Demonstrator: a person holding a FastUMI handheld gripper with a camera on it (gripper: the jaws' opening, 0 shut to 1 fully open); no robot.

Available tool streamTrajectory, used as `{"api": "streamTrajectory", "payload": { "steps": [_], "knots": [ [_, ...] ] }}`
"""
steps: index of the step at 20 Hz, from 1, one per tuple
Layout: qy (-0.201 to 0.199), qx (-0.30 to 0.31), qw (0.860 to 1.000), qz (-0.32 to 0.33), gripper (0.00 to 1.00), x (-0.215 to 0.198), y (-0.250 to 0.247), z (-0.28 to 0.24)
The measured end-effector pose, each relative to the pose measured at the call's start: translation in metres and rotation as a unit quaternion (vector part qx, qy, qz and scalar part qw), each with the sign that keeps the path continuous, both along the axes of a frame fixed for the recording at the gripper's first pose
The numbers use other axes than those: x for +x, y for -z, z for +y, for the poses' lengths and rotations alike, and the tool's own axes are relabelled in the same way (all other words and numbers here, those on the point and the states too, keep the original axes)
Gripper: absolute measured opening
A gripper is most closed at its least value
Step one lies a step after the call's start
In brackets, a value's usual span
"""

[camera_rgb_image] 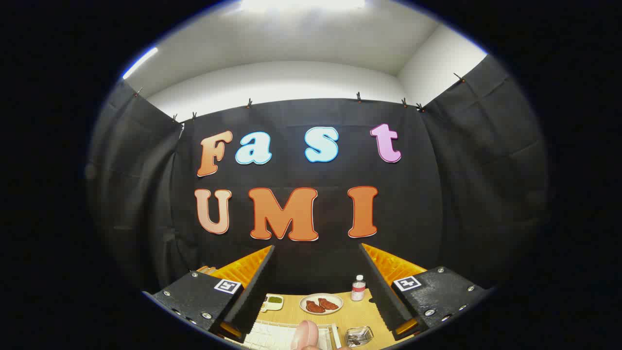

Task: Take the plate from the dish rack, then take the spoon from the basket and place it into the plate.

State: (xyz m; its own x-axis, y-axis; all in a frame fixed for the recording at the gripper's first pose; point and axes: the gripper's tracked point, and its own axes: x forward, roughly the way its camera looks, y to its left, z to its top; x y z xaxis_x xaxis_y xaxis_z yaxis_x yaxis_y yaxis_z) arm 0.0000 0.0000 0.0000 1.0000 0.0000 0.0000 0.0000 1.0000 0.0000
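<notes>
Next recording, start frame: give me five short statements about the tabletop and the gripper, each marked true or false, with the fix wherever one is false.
1. The gripper stands open with nothing between its fingers. True.
2. A round plate with two reddish-brown pieces of food sits on the table beyond the fingers. True.
3. The bottle lies on its side. False: it stands upright, beside that plate.
4. The small white dish holds something green. True.
5. The fingers press on the bottle. False: they are apart from it.
</notes>
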Motion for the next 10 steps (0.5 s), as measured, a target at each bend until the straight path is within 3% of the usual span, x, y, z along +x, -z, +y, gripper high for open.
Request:
{"api": "streamTrajectory", "payload": {
  "steps": [10],
  "knots": [
    [-0.032, -0.011, 0.999, -0.005, 0.98, 0.014, -0.005, 0.016]
  ]
}}
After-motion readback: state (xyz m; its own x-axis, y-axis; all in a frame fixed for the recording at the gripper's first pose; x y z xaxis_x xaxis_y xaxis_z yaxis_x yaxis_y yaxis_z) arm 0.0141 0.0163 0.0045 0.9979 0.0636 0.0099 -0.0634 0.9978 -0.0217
